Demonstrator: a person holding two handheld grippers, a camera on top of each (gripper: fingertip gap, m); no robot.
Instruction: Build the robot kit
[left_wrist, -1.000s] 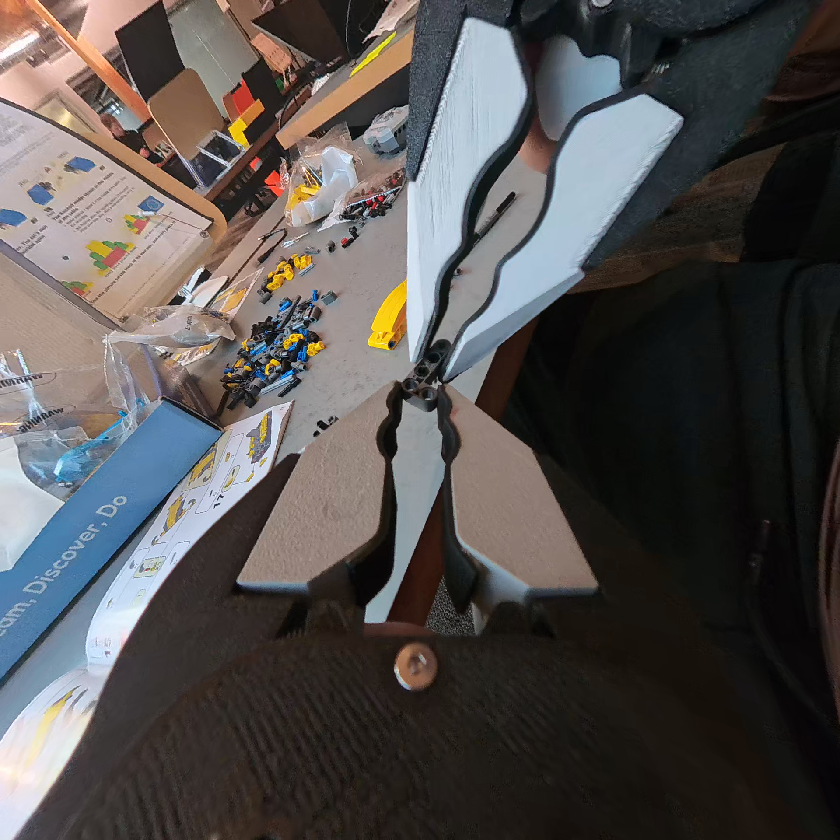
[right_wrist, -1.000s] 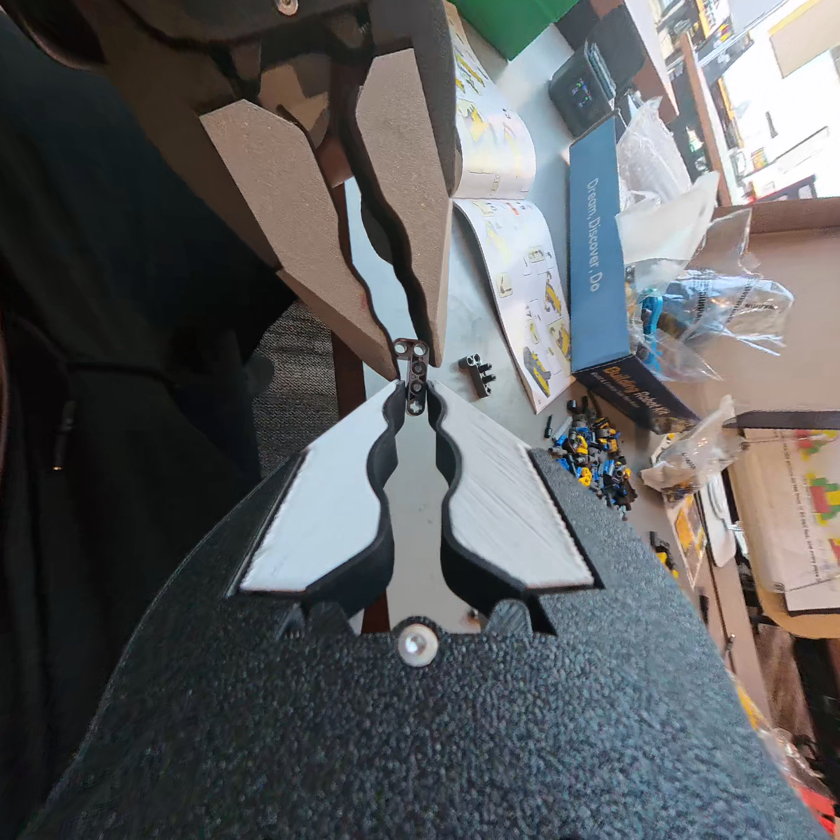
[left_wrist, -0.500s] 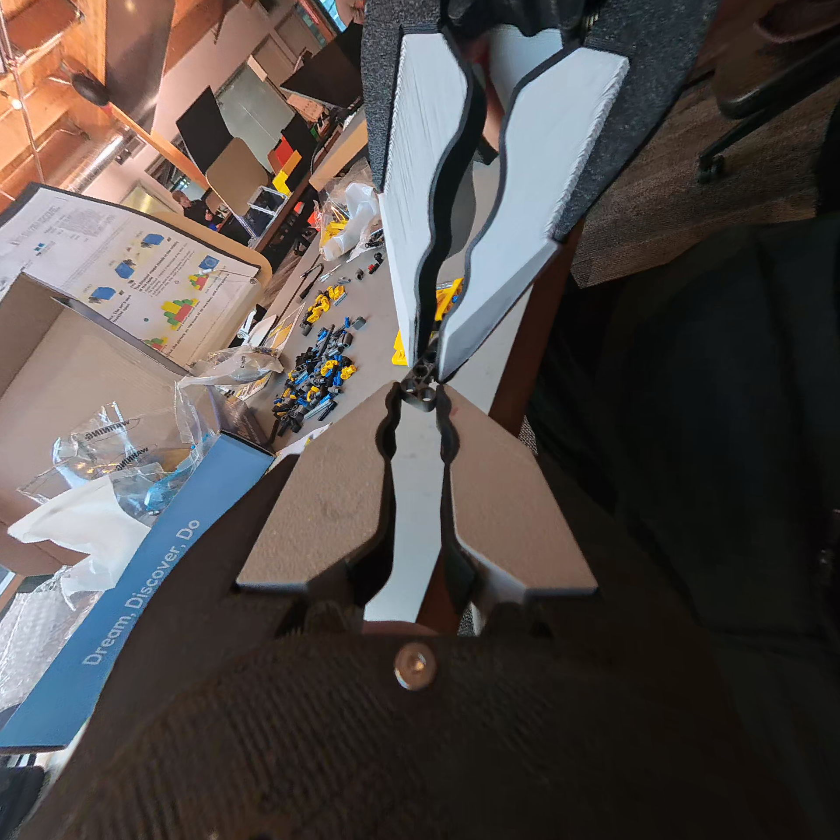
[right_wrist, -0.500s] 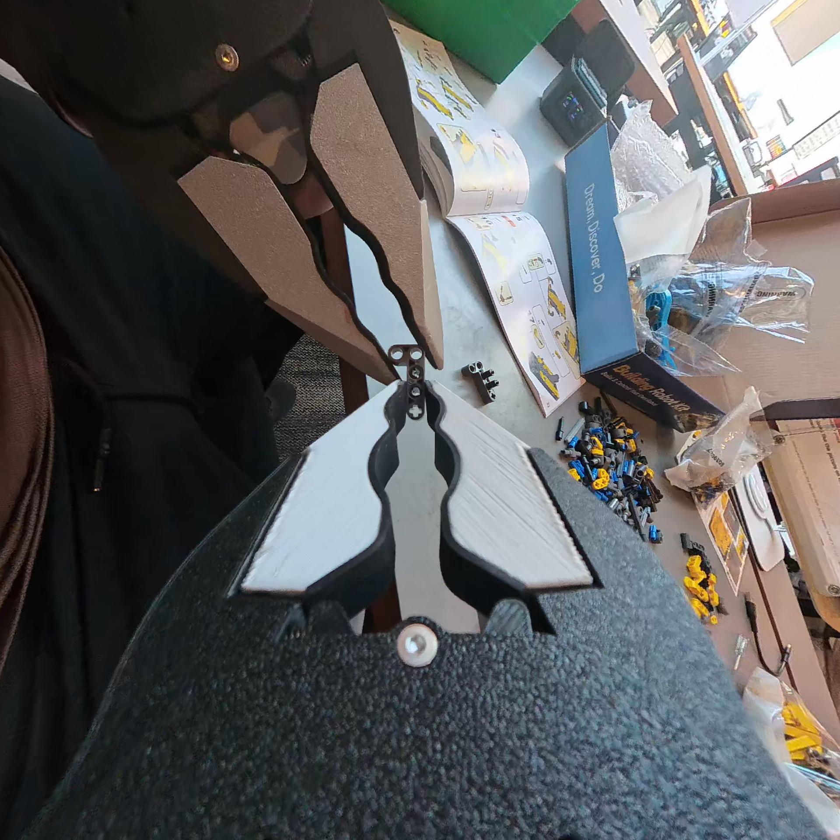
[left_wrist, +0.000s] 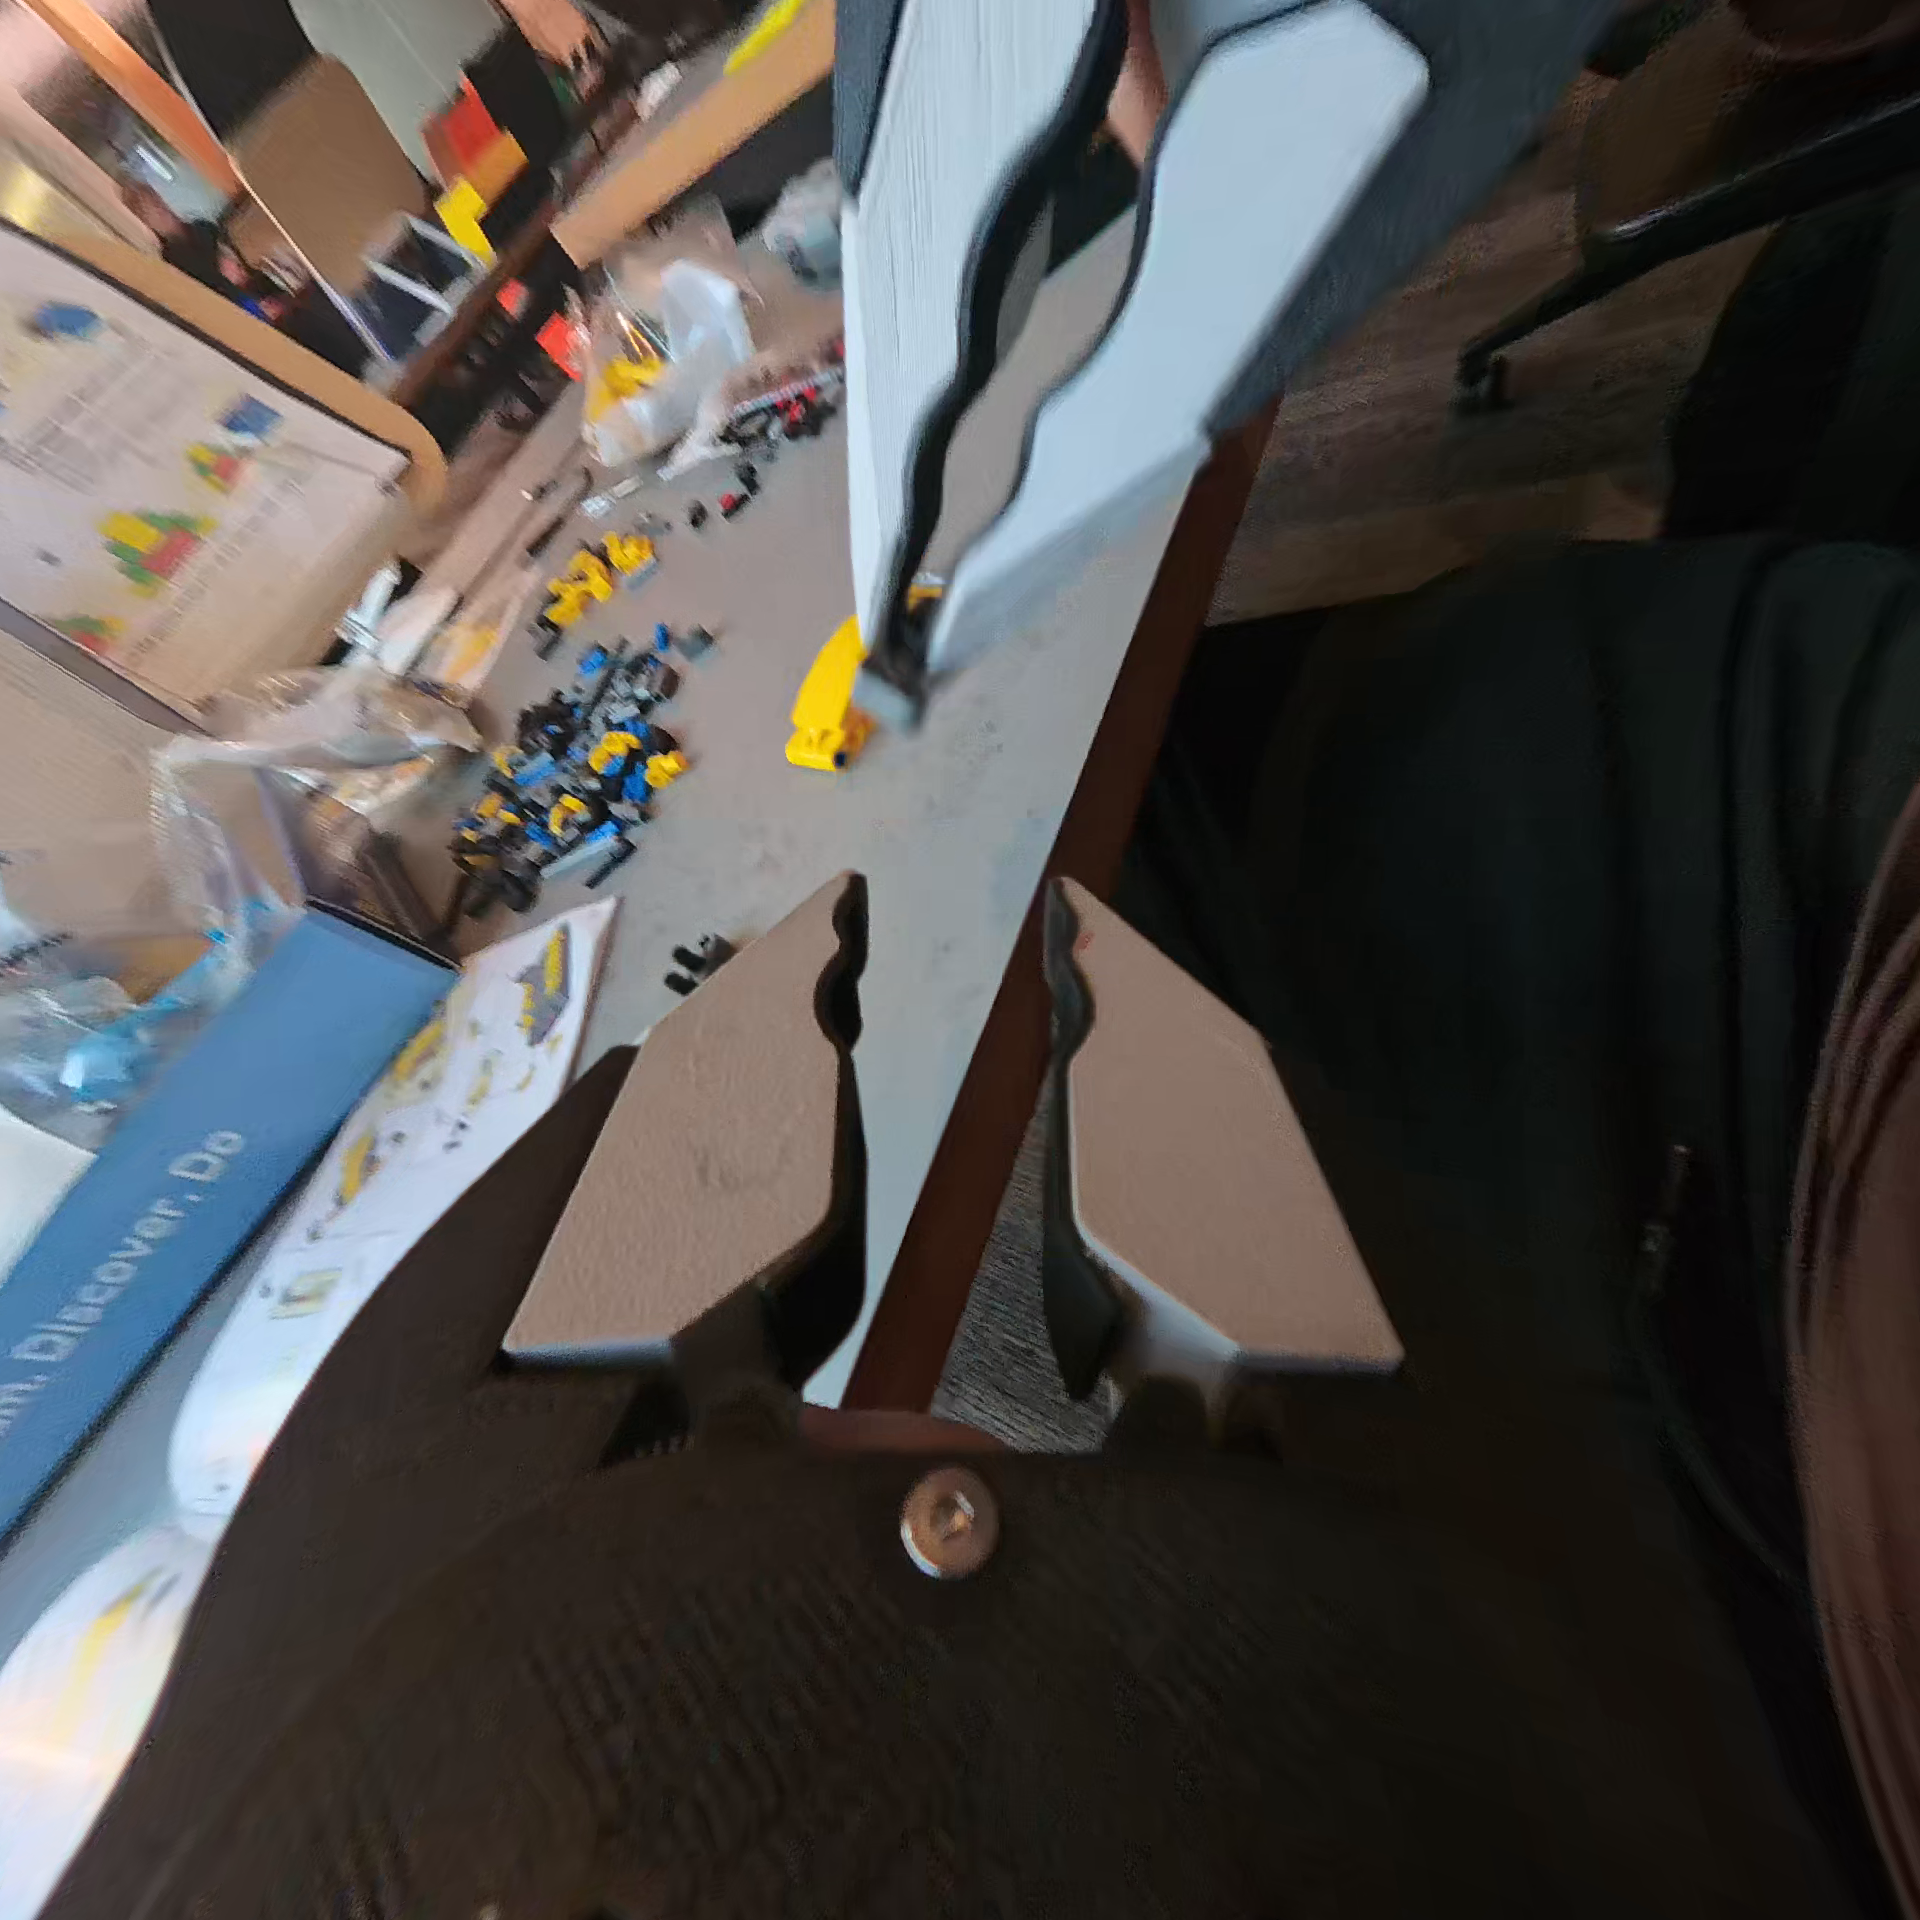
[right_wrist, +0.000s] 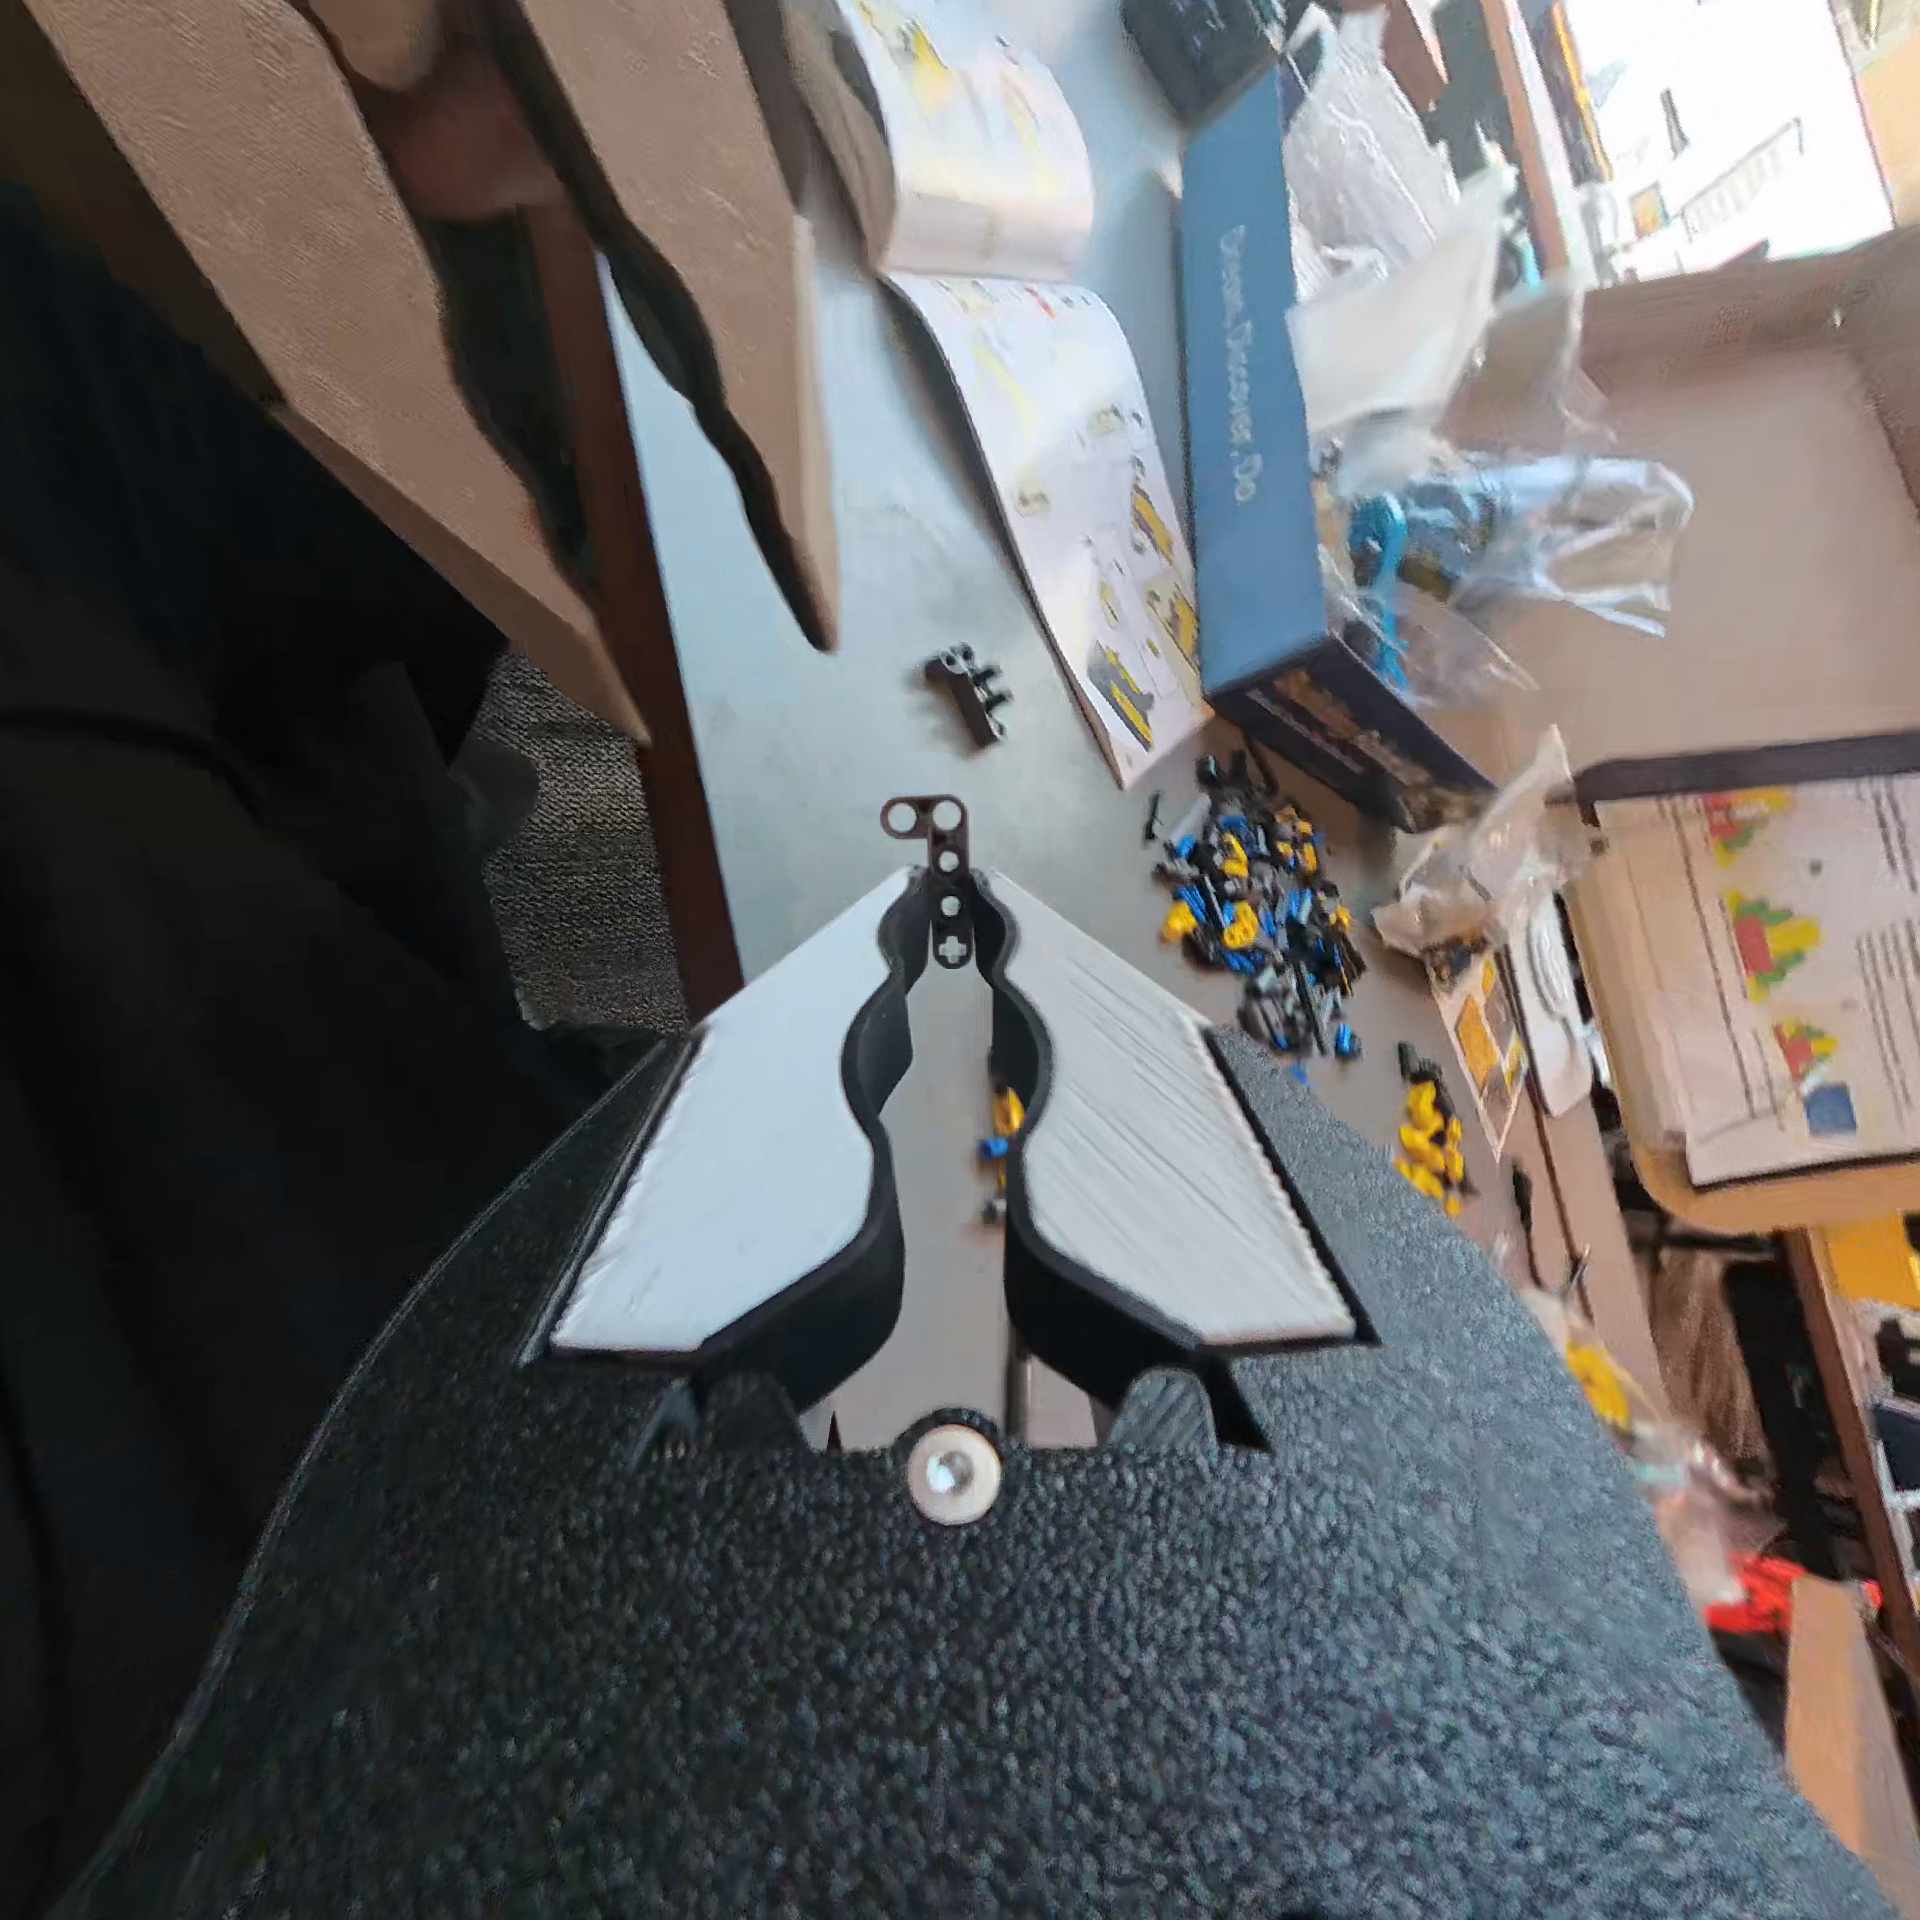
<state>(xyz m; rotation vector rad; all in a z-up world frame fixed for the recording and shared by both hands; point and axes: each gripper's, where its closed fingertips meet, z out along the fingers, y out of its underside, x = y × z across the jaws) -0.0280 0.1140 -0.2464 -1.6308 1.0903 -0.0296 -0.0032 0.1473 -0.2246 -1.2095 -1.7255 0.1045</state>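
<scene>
Gripper work first: the right gripper (right_wrist: 948, 878), with white fingers, is closed on a small dark L-shaped beam (right_wrist: 940, 868) with a row of holes, whose short arm sticks out past the fingertips above the grey desk (right_wrist: 790, 727), close to the desk's near edge. The left gripper (left_wrist: 951, 914), with tan fingers, stands well parted and holds nothing; it hangs over that same near edge, a short way off from the right one. On the desk just beyond the beam lies a small black connector piece (right_wrist: 968, 694), loose and apart from everything else. Farther in sit a pile of mixed blue, yellow and black parts (right_wrist: 1262, 914), an open instruction booklet (right_wrist: 1070, 436) and a blue box (right_wrist: 1242, 416) beside it; a yellow curved part (left_wrist: 826, 701) lies near the right gripper's tip in the left wrist view. Both views are smeared by motion, so fine detail is unsure. As a judgement, handling the beam well means keeping the pinch firm on its long arm, leaving the end holes free, and holding it level so that it does not twist between the pads.
</scene>
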